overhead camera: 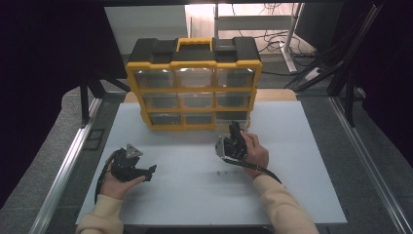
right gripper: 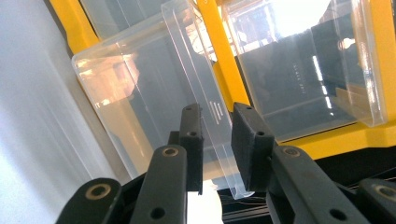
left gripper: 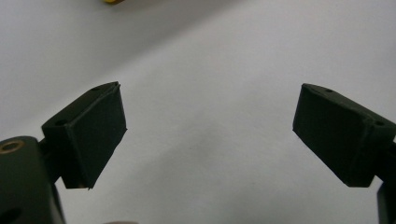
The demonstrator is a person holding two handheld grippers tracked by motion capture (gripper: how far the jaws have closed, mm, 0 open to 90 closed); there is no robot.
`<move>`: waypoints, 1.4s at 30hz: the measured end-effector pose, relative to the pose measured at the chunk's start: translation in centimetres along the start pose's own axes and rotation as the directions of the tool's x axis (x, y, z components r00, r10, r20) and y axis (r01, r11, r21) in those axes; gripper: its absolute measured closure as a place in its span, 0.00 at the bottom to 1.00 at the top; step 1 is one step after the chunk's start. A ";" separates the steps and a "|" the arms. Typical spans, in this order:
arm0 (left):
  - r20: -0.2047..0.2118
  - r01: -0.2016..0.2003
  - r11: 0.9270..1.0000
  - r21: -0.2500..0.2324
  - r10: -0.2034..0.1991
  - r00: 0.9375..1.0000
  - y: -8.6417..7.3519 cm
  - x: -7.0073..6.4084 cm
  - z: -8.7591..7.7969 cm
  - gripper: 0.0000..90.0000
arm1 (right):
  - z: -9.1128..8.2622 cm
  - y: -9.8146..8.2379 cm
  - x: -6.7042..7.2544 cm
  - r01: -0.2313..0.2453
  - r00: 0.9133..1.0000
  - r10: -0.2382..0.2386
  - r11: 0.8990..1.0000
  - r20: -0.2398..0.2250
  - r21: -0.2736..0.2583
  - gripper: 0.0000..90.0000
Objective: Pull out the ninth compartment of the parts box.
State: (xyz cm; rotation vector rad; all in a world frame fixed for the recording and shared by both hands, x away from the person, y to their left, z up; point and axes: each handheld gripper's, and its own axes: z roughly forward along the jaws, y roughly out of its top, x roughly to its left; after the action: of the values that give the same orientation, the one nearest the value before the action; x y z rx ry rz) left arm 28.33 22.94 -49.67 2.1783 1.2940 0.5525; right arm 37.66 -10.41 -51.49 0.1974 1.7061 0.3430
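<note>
A yellow and black organiser cabinet [overhead camera: 195,63] with clear drawers stands at the back of the white table top [overhead camera: 195,200]. My right gripper [overhead camera: 235,128] reaches its bottom right drawer [overhead camera: 233,117]. In the right gripper view that clear drawer [right gripper: 140,93] sticks out of its yellow frame, and my right gripper [right gripper: 217,116] is shut on the drawer's front lip. My left gripper [overhead camera: 152,170] rests low over the table at the front left. In the left gripper view my left gripper [left gripper: 210,135] stands open with nothing between its pads but bare white surface.
The cabinet's other clear drawers [overhead camera: 195,77] sit pushed in. Metal rails [overhead camera: 68,161] run along both sides of the table. A table leg and cables [overhead camera: 287,39] lie on the floor behind the cabinet.
</note>
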 end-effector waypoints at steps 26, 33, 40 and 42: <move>-0.002 -0.008 1.000 0.001 0.008 1.000 0.0 -0.1 0.1 0.11 | -0.5 -0.1 0.1 -0.010 1.000 0.010 1.000 0.006 -0.011 0.82; -0.001 -0.012 1.000 0.003 0.012 1.000 0.1 -0.2 0.2 0.11 | -0.7 -0.1 0.2 -0.013 1.000 0.013 1.000 0.007 -0.006 0.82; -0.003 -0.011 1.000 0.002 0.011 1.000 0.1 -0.2 0.1 0.11 | -0.9 -0.1 0.2 -0.010 1.000 0.010 1.000 0.009 -0.010 0.82; -0.004 -0.011 1.000 0.001 0.011 1.000 0.1 -0.3 0.1 0.11 | -1.1 -0.2 0.3 -0.012 1.000 0.012 1.000 0.010 -0.009 0.82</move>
State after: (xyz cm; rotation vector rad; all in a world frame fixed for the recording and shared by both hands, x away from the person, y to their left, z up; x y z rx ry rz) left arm 28.32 22.63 -49.72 2.1879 1.2848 0.5605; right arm 36.58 -10.60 -51.65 0.2026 1.6938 0.3578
